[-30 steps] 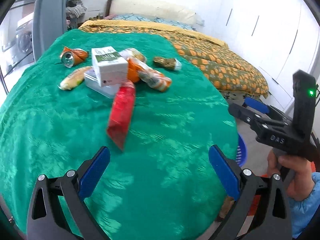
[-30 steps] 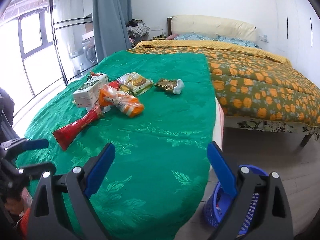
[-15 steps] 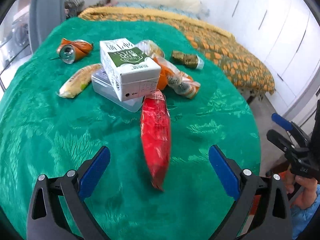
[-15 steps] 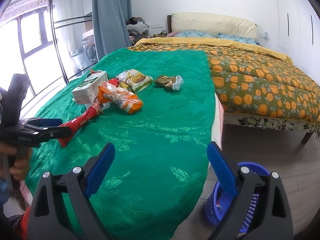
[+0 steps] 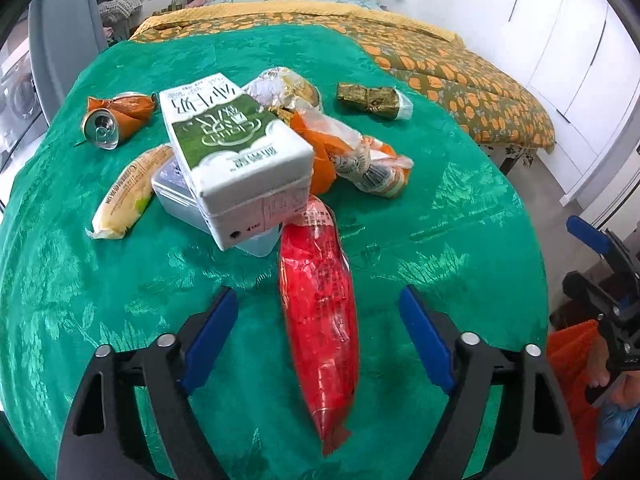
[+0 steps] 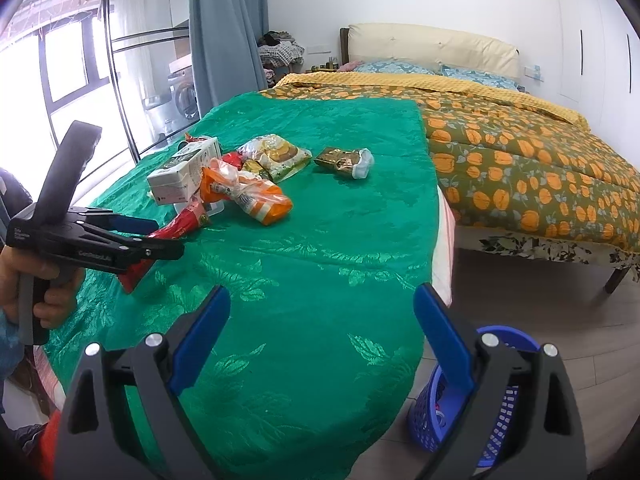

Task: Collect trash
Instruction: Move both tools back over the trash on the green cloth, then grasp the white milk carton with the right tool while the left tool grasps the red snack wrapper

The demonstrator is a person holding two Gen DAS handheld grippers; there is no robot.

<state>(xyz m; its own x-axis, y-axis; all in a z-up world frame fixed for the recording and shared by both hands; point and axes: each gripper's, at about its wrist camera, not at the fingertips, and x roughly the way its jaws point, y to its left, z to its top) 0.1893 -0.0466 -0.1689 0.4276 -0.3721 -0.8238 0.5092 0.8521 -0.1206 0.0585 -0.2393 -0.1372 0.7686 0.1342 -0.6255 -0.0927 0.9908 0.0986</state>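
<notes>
A long red wrapper [image 5: 320, 320] lies on the green cloth [image 5: 460, 240], its near half between the fingers of my left gripper [image 5: 318, 300]. The jaws are closing, and a gap still shows between each blue pad and the wrapper. Behind it a white and green milk carton [image 5: 236, 160] rests on a clear plastic box [image 5: 176, 196], beside an orange bag [image 5: 360, 156], a yellow wrapper [image 5: 128, 192], a crushed can [image 5: 116, 120] and a gold packet [image 5: 372, 100]. My right gripper [image 6: 322, 296] hangs open over the cloth's near edge, holding nothing.
A blue plastic basket [image 6: 500, 400] stands on the floor below the cloth's right corner. A bed with an orange-patterned quilt [image 6: 520, 152] fills the right side. Curtain and window frames are at the left. A hand [image 6: 36, 280] holds the left gripper's handle.
My left gripper has moved forward over the cloth until the red wrapper lies between its fingers, and the fingers have drawn closer together. The right gripper has stayed still.
</notes>
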